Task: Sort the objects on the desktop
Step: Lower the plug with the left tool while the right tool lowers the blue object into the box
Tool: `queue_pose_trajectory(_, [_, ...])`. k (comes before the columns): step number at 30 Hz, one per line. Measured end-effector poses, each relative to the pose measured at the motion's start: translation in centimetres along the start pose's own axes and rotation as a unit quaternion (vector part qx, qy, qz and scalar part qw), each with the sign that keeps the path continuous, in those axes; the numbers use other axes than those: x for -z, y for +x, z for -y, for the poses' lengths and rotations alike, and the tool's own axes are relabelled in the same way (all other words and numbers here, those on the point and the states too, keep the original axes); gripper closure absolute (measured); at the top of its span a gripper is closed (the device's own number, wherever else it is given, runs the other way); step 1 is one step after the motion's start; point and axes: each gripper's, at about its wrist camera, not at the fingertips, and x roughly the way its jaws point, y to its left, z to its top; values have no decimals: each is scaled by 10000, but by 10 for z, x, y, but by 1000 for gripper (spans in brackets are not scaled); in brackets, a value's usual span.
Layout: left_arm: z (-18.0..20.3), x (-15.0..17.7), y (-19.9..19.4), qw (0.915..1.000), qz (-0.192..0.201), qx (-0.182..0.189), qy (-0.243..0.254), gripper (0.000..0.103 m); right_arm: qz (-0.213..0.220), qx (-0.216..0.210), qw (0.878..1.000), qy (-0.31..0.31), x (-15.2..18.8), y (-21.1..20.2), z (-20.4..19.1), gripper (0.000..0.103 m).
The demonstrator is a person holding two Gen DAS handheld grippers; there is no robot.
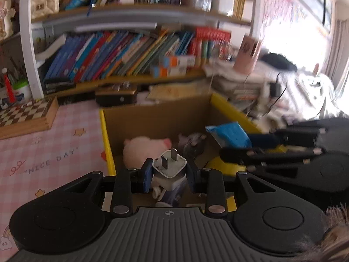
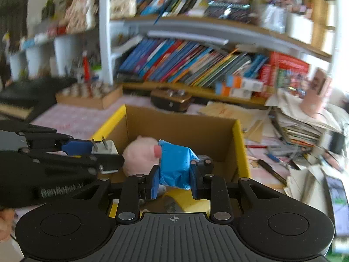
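Looking along the left tongs [image 1: 169,175], their blue pads are clamped on a white plug adapter [image 1: 169,167], prongs pointing up and away, with a bit of white cable hanging beneath it. They hover at the near edge of the cardboard box [image 1: 157,118], whose rim is yellow. Inside lie a pink plush toy [image 1: 141,150] and a dark, blurred item just right of it that I cannot identify. At the right, the right tongs [image 1: 246,140] reach in over the box with a blue packet [image 1: 229,134]. To the left of the box spreads the pink checked desk [image 1: 50,152], with a chessboard [image 1: 24,114] at its far left.

From the right wrist view, the right tongs [image 2: 174,180] are closed on the blue packet [image 2: 174,163], crumpling it slightly, above the near part of the box [image 2: 185,126]. The plush toy [image 2: 139,155] sits just behind it. The left tongs [image 2: 102,150] come in from the left with the adapter [image 2: 106,149], above the box's left side.

Both things appear ready for dropping. To do it well, I would carry each pair of tongs clearly past the rim, keep them apart so they do not knock together, lower a little, then release over bare cardboard, minding the dangling cable so it does not snag on the edge.
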Motion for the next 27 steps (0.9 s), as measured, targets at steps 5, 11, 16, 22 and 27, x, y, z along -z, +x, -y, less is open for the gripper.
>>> queue_pose_trajectory(5, [0,5,21,9994,-259,-236,70,74,-274,-121,9987,-424,-3,29,-2,75])
queue_pose_trajectory(11, [5,8,30,9987,-311,-338,240,74,-660,-242,9958,-589,-4,55,2,75])
queue_pose_trajectory(16, [6,10,29,9987,-255,-353,264,71,-784,-265,9949,-584,2,62,4,74])
queue_pose_trajectory(22, [9,10,12,9982,-22,-532,270,46,-632,-241,9972,-313,3,52,10,71])
queue_pose_trajectory(27, [8,6,-19,9979,385,-500,109,29,-273,-271,9992,122,3,28,18,69])
